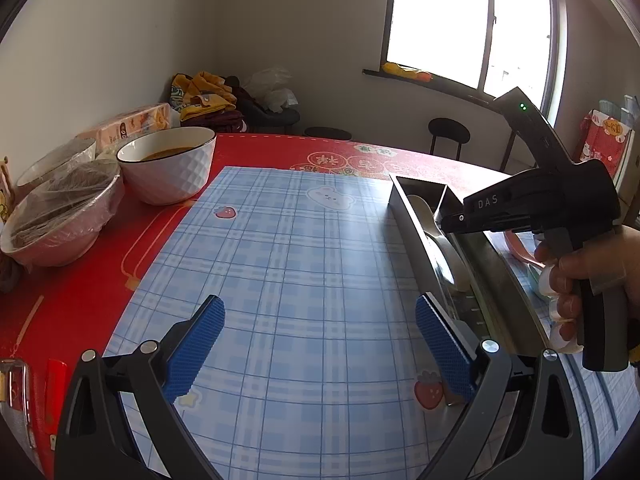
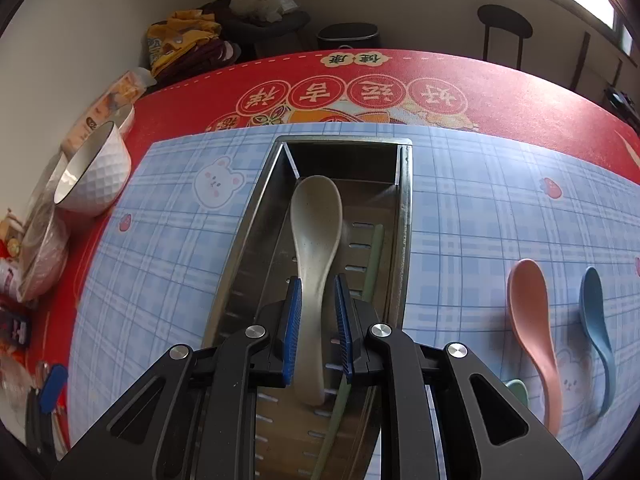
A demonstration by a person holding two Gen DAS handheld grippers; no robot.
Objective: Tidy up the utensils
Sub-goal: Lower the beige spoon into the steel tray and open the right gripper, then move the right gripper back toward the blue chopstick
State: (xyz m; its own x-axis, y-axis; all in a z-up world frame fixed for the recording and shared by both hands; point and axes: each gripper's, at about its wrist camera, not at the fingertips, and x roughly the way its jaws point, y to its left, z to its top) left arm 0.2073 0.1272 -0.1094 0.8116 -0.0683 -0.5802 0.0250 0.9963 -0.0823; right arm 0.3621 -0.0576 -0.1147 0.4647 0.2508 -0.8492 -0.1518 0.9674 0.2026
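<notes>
Item in hand — beige spoon (image 2: 316,240), pinched at the handle by my right gripper (image 2: 318,328) over the steel tray (image 2: 404,216); left gripper (image 1: 320,344) spread, empty; next I judge: lower, release, then fetch the pink spoon (image 2: 532,320) on the mat

Your left wrist camera looks low across the desk (image 1: 280,240) toward the window (image 1: 460,20), with the steel tray (image 1: 416,240) at frame right. Your right wrist camera looks steeply down, close over that same tray (image 2: 240,248); both views share it, the plaid mat (image 1: 300,280) and the white bowl (image 1: 172,168).
</notes>
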